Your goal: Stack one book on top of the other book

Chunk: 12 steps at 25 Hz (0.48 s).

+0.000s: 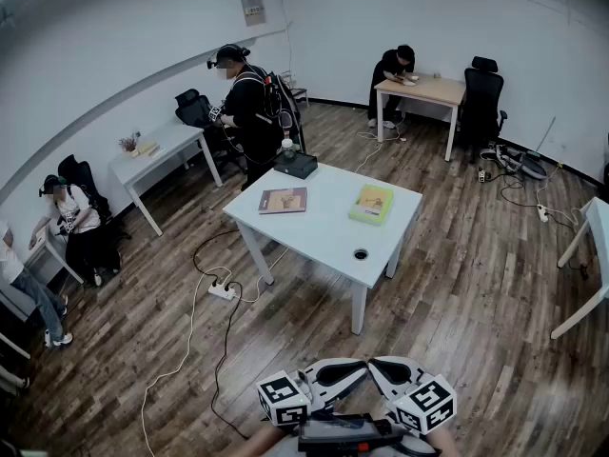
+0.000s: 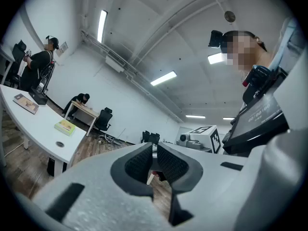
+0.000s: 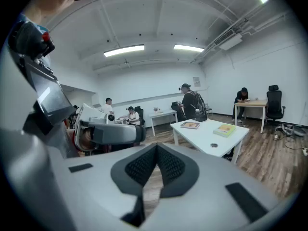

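A brown-covered book (image 1: 283, 200) and a thicker green-yellow book (image 1: 371, 203) lie flat, covers up, on the white table (image 1: 324, 241) — apart, not stacked — well ahead of the left gripper (image 2: 154, 160) and right gripper (image 3: 156, 153), the brown one further left.

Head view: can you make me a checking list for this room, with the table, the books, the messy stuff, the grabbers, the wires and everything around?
Surface: white table, some way ahead on the wooden floor.
Job's things: brown book and green book lie flat, apart, not stacked.
Clutter: black box and bottle at the table's far edge.
Grippers: left gripper and right gripper both shut, empty, away from the table.
Cables: power strip and cables on the floor beside the table.
Surroundings: standing person behind the table; seated person at a wooden desk.
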### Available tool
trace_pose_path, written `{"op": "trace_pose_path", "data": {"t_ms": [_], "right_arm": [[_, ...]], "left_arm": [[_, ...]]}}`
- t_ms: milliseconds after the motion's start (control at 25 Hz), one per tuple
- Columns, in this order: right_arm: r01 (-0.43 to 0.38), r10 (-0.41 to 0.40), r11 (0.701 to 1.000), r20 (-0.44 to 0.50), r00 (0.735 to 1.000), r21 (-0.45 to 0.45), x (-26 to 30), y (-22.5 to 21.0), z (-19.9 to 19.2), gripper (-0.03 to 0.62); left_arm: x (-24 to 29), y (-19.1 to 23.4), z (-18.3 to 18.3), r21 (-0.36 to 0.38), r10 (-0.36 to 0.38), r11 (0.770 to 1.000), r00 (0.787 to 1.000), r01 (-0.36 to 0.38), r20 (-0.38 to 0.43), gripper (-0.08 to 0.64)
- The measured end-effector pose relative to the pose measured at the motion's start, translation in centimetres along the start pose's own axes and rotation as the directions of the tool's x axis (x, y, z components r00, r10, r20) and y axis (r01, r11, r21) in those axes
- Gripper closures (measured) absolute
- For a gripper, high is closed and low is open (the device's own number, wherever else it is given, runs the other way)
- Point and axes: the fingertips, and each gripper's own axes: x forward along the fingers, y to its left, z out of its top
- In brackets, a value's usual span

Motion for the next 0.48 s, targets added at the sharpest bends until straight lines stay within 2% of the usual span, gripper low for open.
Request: {"op": "trace_pose_path", "data": {"t_ms": [320, 480], "right_arm": [[0.006, -0.006, 1.0, 0.004, 1.0, 0.003, -0.7, 0.0, -0.2, 0.565], [0.002, -0.002, 1.0, 0.035, 0.999, 0.014, -1.4, -0.2, 0.0, 0.565]], "left_arm": [[0.5, -0.8, -0.9, -0.005, -0.011, 1.0, 1.0, 0.011, -0.019, 0.518], [1.1, -1.3, -0.9, -0.018, -0.026, 0.999, 1.0, 0.026, -0.009, 0.518]]}}
